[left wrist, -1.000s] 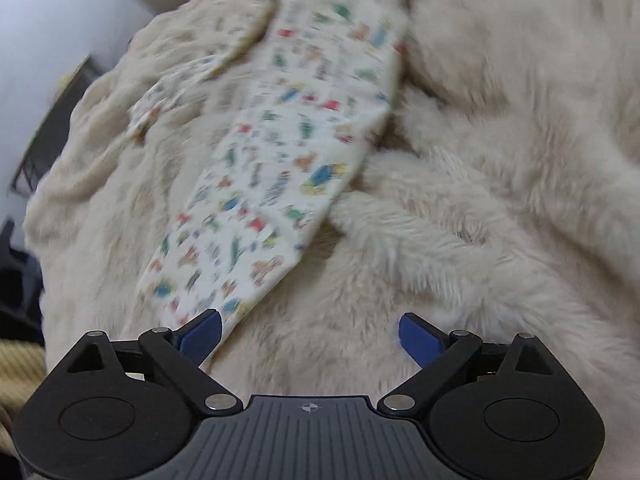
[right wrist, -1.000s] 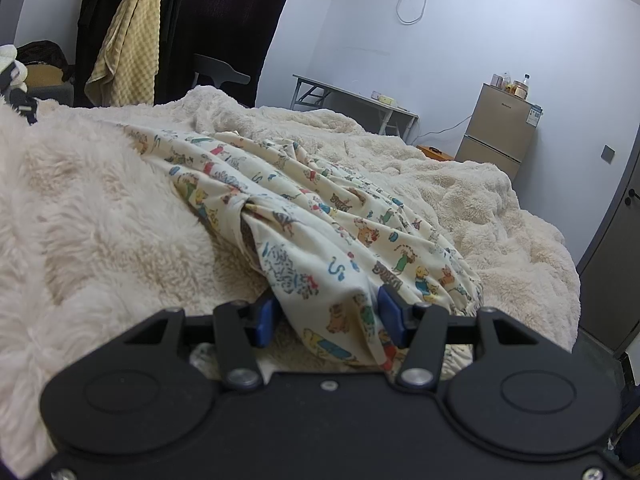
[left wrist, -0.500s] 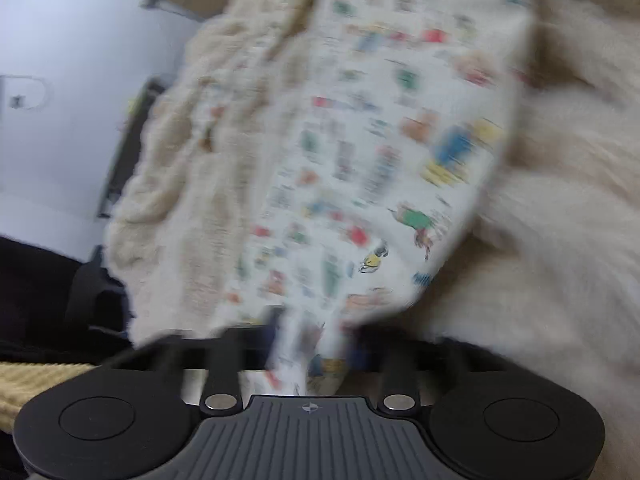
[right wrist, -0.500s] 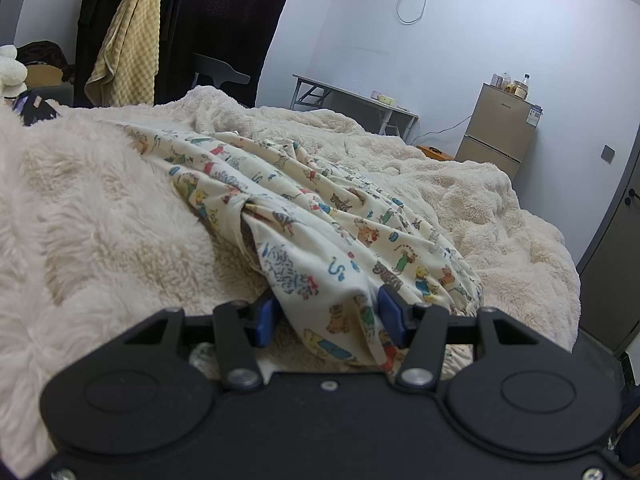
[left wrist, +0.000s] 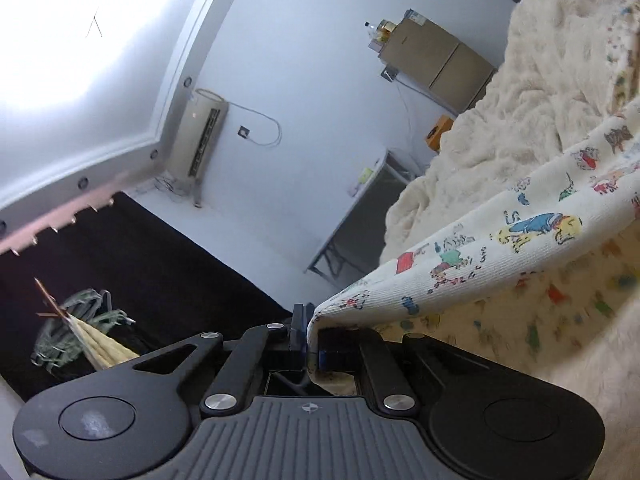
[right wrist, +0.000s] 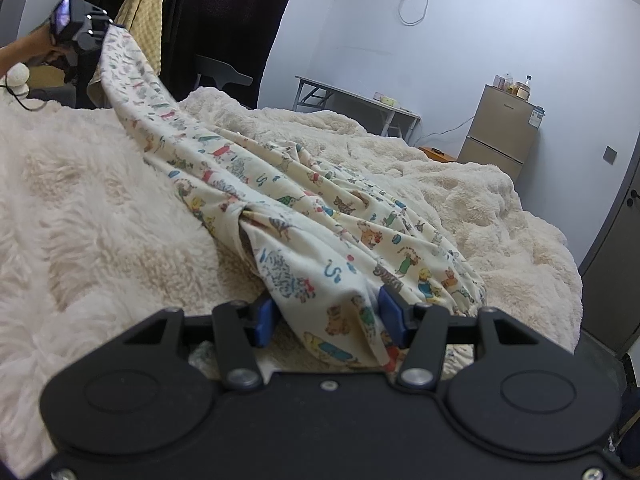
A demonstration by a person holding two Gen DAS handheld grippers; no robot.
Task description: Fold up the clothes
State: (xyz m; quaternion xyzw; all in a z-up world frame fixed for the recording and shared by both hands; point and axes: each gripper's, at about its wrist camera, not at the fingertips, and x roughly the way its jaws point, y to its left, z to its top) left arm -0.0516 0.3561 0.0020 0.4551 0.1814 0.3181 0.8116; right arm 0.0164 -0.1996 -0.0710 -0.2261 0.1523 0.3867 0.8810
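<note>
Left gripper (left wrist: 308, 330) raised off bed — fingers clenched on edge of printed garment (left wrist: 500, 248), cloth trailing from fingers down to fluffy blanket (left wrist: 520, 92). Right gripper (right wrist: 326, 320) low over blanket, fingers half spread — bunched end of garment between them, pads touching folds on both sides; firmness of grip unclear. Garment middle lies crumpled ahead of right fingers.

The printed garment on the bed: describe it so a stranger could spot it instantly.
A fluffy cream blanket covers the bed. Across it stretches a cream garment, one end lifted by the left gripper. Its small colourful cartoon animal print sets it apart from the plain blanket.
</note>
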